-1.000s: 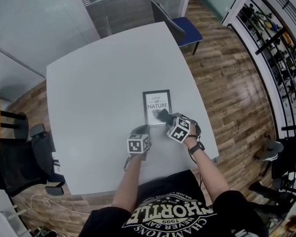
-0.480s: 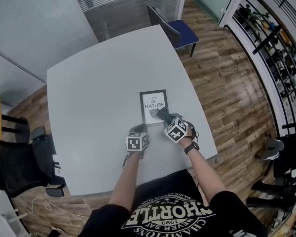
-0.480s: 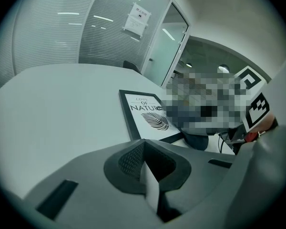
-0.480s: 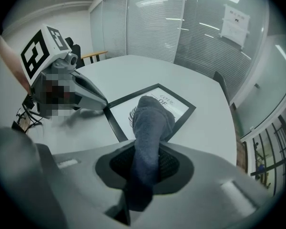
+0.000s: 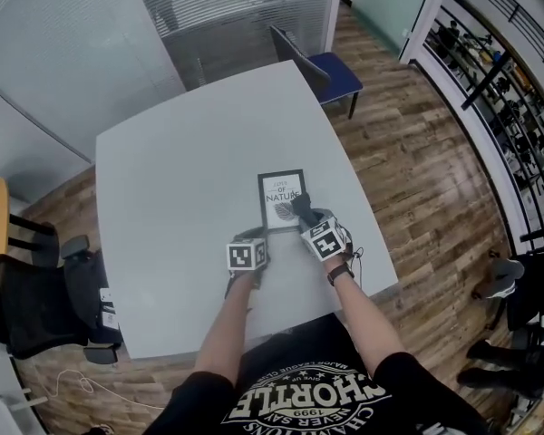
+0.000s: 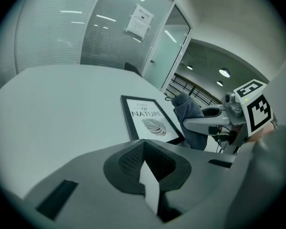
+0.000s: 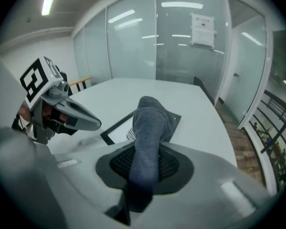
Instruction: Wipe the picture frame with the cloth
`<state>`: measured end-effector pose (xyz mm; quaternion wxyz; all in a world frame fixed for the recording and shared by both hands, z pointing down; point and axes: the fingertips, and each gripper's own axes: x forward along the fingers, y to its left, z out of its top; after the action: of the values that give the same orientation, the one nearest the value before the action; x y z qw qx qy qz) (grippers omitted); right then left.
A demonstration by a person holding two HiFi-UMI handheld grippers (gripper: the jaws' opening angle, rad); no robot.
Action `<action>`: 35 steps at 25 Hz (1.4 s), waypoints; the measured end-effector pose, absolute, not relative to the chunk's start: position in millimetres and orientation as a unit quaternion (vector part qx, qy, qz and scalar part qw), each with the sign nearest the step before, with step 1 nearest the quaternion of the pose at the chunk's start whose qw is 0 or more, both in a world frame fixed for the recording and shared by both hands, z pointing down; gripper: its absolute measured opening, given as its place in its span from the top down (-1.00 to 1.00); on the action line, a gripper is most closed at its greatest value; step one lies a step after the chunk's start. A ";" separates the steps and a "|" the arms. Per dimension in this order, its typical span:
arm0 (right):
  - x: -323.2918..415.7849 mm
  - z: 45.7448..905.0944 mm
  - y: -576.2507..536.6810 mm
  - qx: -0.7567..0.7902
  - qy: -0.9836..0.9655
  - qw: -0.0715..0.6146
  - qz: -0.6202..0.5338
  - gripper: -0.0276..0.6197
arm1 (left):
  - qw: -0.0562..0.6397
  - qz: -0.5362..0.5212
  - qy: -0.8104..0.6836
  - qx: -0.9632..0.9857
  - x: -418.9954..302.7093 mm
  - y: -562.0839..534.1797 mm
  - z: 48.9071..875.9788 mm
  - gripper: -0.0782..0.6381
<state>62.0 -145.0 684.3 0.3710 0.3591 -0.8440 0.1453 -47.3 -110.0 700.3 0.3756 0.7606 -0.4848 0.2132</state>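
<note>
A: Quick – where's the picture frame [image 5: 282, 201]?
B: Flat on the grey table [image 5: 177, 170], print side up, toward the person's edge & a bit right of centre. Black border, leaf print w/ text.

A: Right gripper [image 5: 306, 216]?
B: Jaws clamped on the cloth [image 5: 300, 207] – 1 blue-grey cloth, bunched, sticking out past the tips. Right gripper view shows it pinched between the pads.

A: Cloth vs frame?
B: Over the frame's near right corner. Left gripper view has its lower end down at that corner; looks like contact, can't confirm.

A: Left gripper [image 5: 253, 239]?
B: Jaws together, nothing between them. Sits low over the table just beside the frame's near left corner, not on the frame.

A: The 2 grippers – apart?
B: Near each other, not touching, frame's near edge between them.

A: Other stuff?
B: Blue chair [image 5: 331, 66] at the far table edge, black office chair [image 5: 23, 302] at left, wood floor [image 5: 417, 170].
</note>
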 end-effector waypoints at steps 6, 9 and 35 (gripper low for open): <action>61.0 576.3 -128.0 0.436 -0.867 0.209 0.122 0.68 | 0.311 0.131 -0.512 0.790 -58.3 -97.9 614.9 0.77; 64.2 516.6 -110.8 0.457 -0.872 0.154 0.089 0.68 | 0.261 0.093 -0.517 0.810 -55.6 -87.2 557.2 0.77; 57.6 369.3 12.0 0.523 -0.849 0.062 -0.033 0.69 | 0.065 0.027 -0.533 0.844 -65.1 10.9 381.8 0.77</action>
<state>57.6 12.0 369.3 0.0624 0.5234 -0.8492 -0.0328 -65.1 10.9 381.8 0.0649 0.8435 -0.5325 0.0266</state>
